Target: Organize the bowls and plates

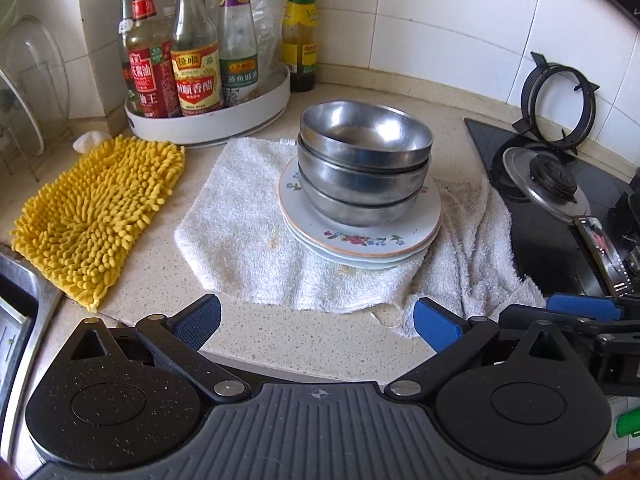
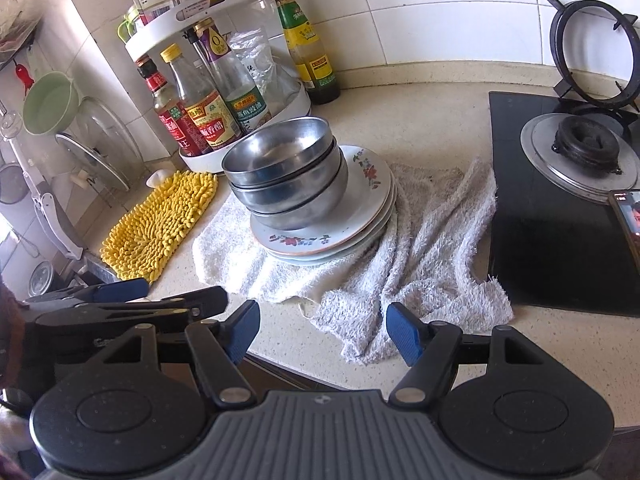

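Now three nested steel bowls (image 1: 365, 160) sit on flowered plates (image 1: 362, 236); both jaws gape, holding nothing.

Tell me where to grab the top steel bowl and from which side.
Pinch the top steel bowl by its rim, one finger inside and one outside, coming from above on the near side. It sits nested upright in two other bowls, so only the rim and open mouth are exposed.

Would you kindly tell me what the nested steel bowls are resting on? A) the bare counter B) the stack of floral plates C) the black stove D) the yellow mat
B: the three steel bowls sit nested on the floral plates, which lie on the white towel.
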`<action>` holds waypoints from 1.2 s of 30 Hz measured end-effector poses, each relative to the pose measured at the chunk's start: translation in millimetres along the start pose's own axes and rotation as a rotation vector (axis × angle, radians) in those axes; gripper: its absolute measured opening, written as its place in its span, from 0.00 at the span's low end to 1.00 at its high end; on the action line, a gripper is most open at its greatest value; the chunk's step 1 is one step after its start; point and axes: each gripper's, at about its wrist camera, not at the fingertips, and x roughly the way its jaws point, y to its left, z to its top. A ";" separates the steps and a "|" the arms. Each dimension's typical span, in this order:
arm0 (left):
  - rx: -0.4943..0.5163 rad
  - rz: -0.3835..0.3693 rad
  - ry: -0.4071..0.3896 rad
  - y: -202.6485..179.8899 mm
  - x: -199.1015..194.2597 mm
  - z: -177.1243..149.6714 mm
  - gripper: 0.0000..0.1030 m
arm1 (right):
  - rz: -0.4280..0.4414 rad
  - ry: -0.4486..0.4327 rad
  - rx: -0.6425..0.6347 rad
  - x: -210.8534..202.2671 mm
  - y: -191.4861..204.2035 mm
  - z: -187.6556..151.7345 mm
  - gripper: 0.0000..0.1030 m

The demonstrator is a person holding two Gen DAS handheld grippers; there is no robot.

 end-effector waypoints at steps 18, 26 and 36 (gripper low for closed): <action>-0.015 0.002 -0.025 2.6 -2.6 1.1 1.00 | -0.048 -0.036 0.009 10.6 3.7 4.5 0.79; 0.016 0.034 -0.038 -0.4 -2.9 2.3 0.98 | -0.045 -0.031 0.013 12.5 2.3 4.9 0.80; 0.011 0.037 -0.022 1.2 0.0 4.0 0.98 | -0.047 -0.021 0.006 16.5 3.8 6.9 0.80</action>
